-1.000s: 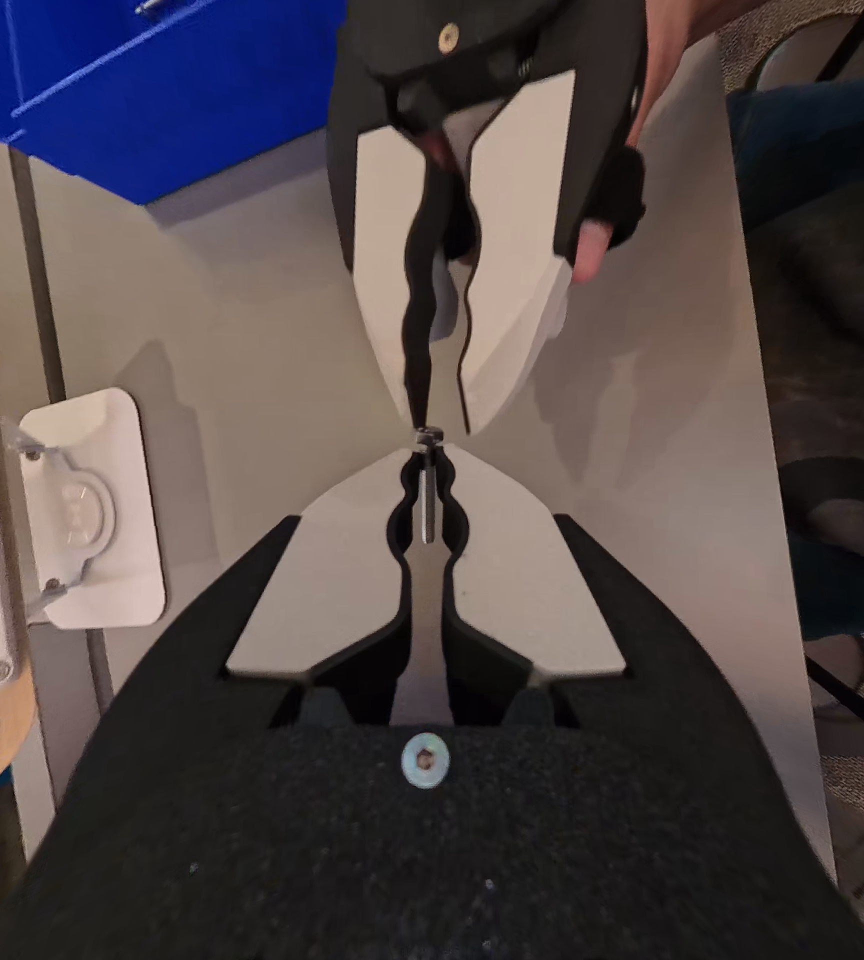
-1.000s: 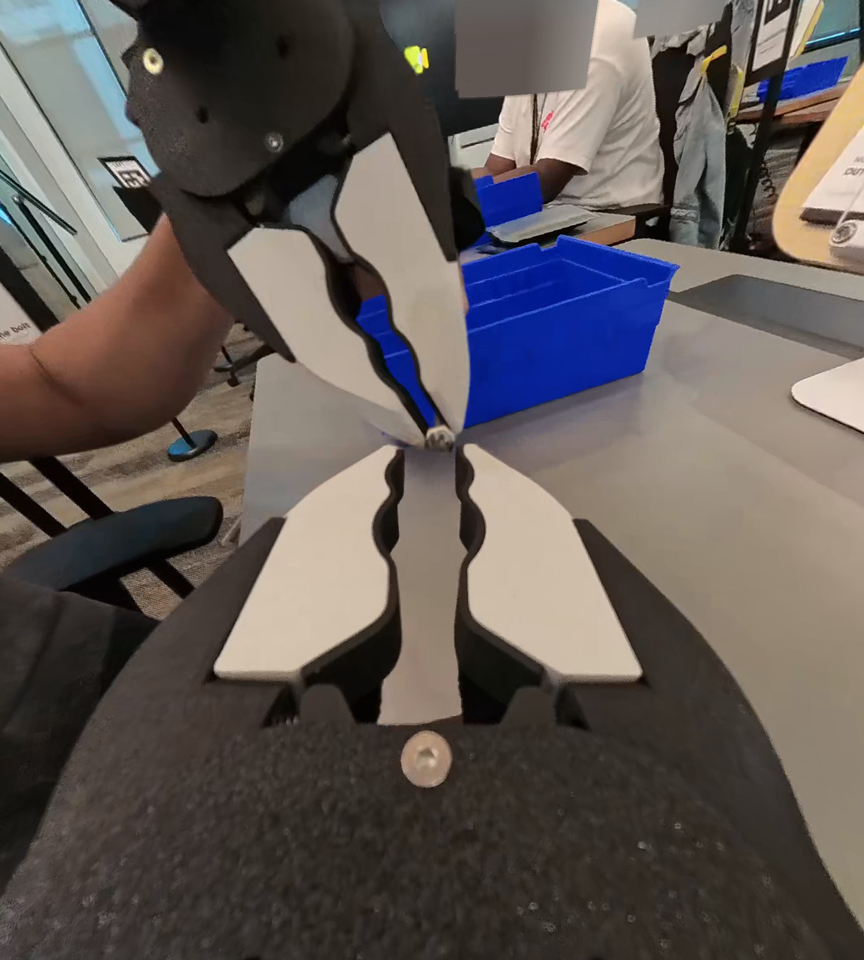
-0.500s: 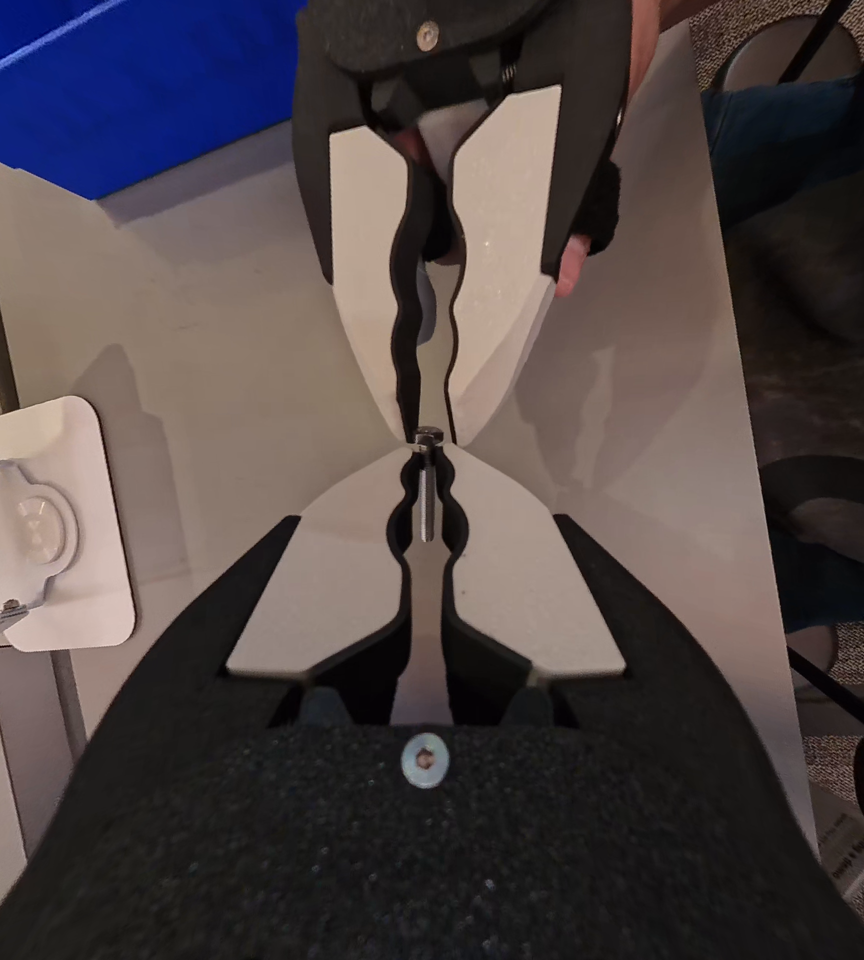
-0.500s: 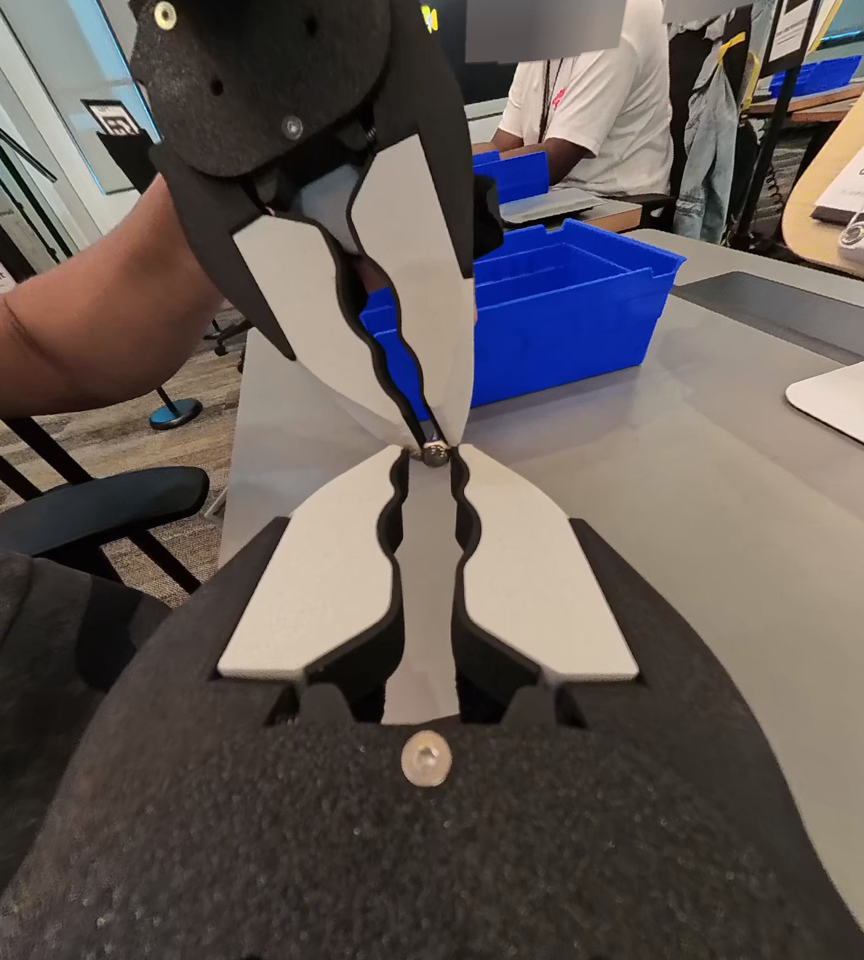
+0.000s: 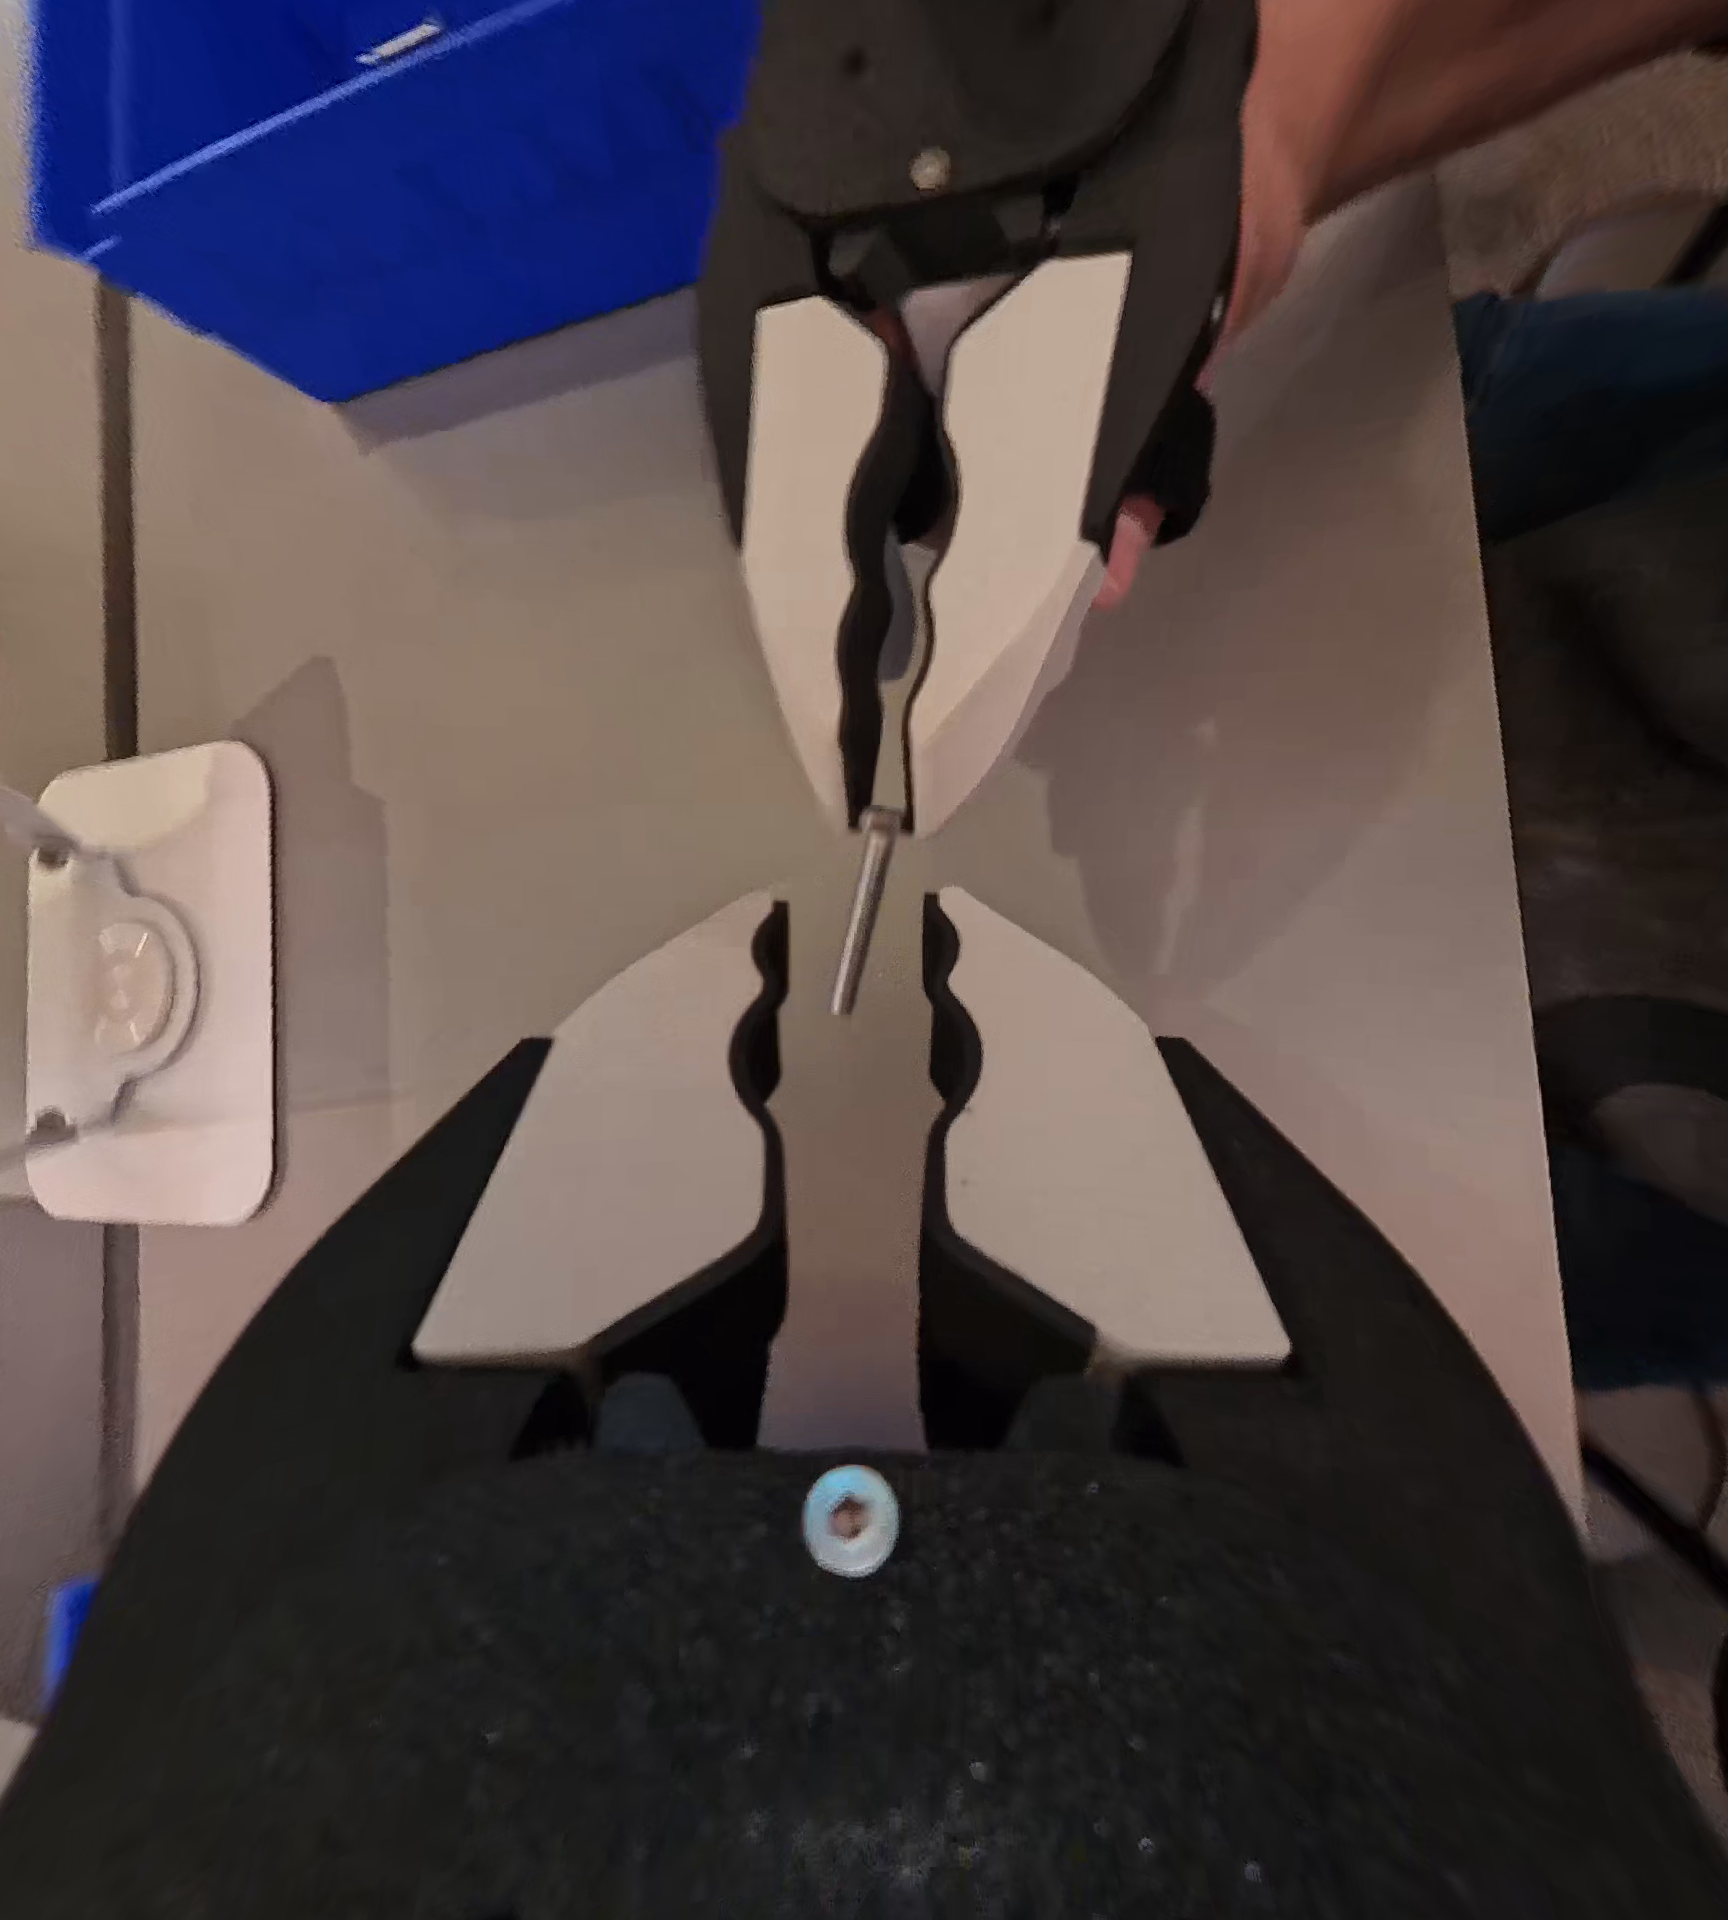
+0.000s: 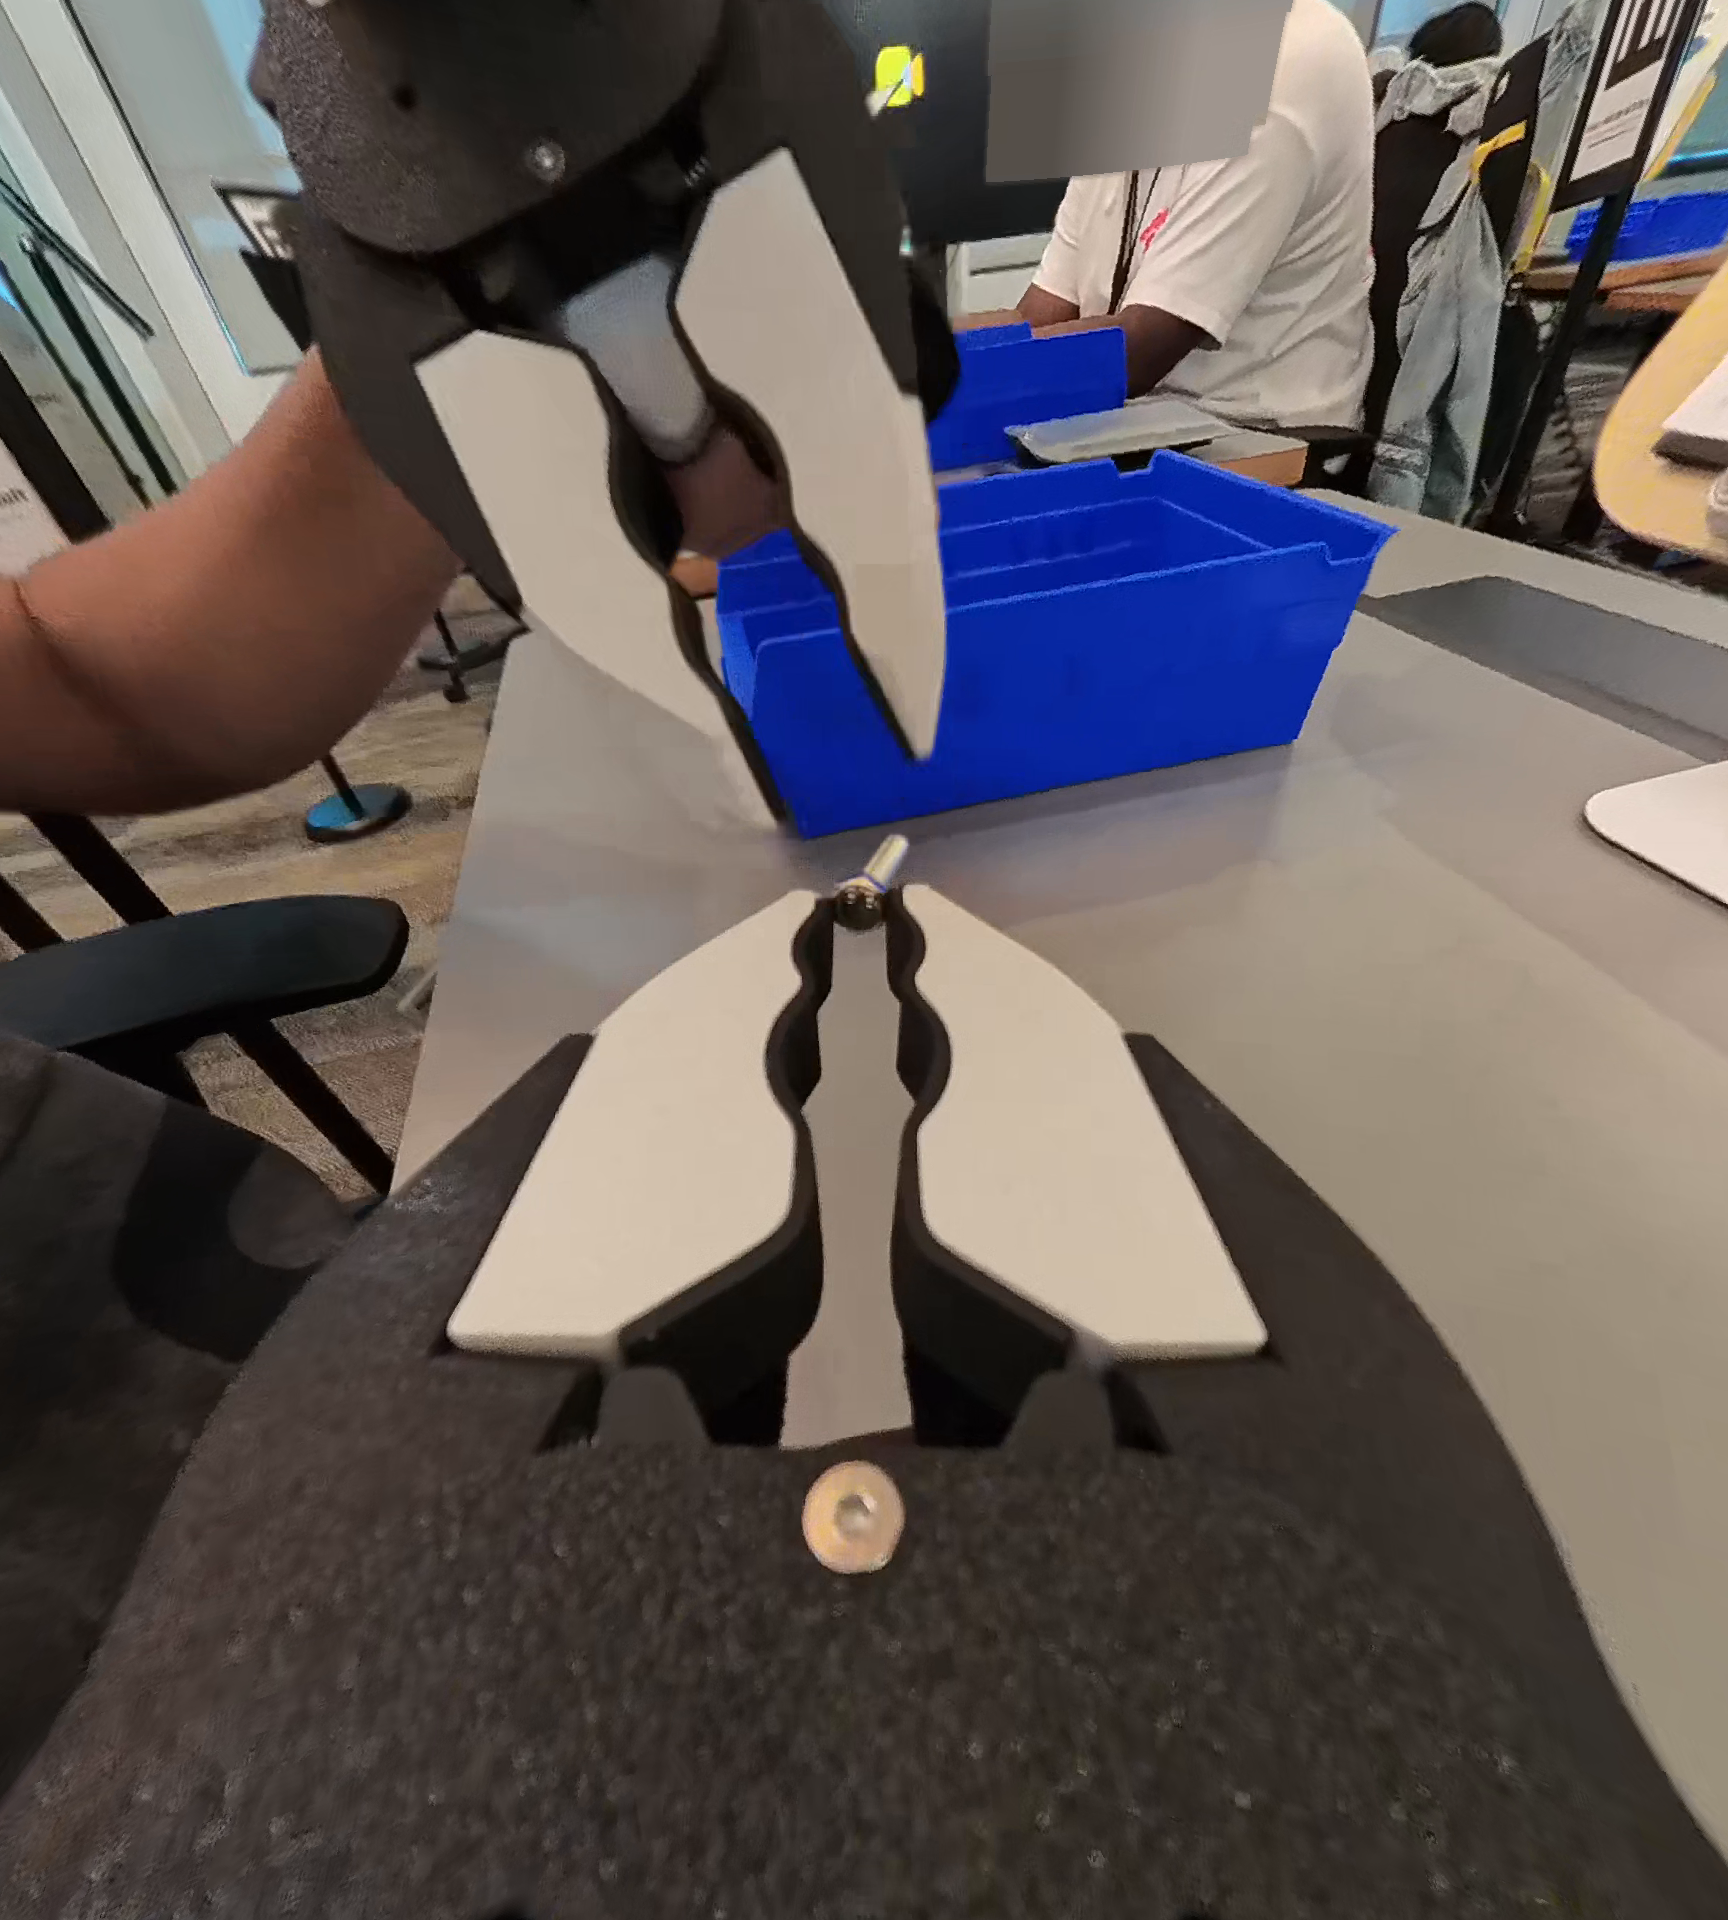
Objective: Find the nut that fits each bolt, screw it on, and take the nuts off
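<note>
Now the bolt [image 5: 865, 909] is pinched by its head at the very tips of the right gripper [image 6: 860, 914], whose jaws are clenched on it, so that the whole shank is left bare and reachable. The shank is pointed toward the left gripper [image 5: 852, 914], whose jaws are released and set either side of the shank without touching it, probably to allow a fresh hold or a trial with a nut. No nut can be made out on the bolt or anywhere in either view. Everything is held in the air above the grey bench [image 6: 1359, 1091], near the edge where a chair stands. A blue bin [image 6: 1099, 665] is kept farther in on the bench, likely for sorted parts.
</note>
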Motion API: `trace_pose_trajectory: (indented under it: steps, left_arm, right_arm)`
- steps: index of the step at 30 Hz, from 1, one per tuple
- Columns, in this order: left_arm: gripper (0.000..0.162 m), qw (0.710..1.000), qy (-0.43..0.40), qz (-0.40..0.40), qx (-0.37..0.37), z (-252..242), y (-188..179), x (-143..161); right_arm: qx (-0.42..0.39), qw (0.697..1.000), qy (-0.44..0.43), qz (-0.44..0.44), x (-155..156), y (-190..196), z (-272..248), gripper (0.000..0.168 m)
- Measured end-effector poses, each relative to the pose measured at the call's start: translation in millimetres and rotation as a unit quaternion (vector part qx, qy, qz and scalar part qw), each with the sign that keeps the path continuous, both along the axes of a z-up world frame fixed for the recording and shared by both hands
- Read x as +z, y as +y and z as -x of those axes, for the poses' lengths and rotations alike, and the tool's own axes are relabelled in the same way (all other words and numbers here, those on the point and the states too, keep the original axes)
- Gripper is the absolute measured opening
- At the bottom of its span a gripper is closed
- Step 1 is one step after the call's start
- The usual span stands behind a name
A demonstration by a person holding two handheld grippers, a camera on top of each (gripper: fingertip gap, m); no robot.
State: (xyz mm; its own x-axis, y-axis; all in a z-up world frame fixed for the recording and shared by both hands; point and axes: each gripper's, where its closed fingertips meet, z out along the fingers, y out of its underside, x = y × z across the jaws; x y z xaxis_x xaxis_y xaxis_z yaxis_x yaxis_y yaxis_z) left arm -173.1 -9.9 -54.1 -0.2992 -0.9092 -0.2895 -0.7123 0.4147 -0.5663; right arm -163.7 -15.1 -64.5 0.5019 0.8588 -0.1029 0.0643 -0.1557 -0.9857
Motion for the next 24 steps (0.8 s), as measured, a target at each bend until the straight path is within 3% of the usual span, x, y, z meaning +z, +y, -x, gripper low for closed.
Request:
trace_pose_trajectory:
  steps: [1,3,8,12,17,24]
  left_arm:
    - [0.027,0.999,-0.013,0.013,0.026,7,5,1]
    - [0.036,0.994,-0.049,0.049,0.085,28,20,3]
    - [0.039,0.957,-0.129,0.111,0.235,118,88,20]
    - [0.041,0.931,-0.096,0.135,0.325,197,136,0]
    - [0.040,0.943,0.015,0.082,0.321,242,153,-33]
    - [0.039,0.962,0.038,0.048,0.267,238,152,-49]
  right_arm:
    - [0.000,1.000,0.012,0.006,-2,1,-2,0.010]
    - [0.006,0.999,0.044,0.016,-4,2,-7,0.010]
    - [-0.005,0.996,0.090,0.000,-7,5,-24,0.010]
    - [-0.033,0.995,0.094,-0.011,-8,9,-37,0.010]
    - [-0.045,0.994,0.097,0.007,-15,15,-43,0.010]
    - [-0.038,0.995,0.095,0.017,-20,23,-34,0.010]
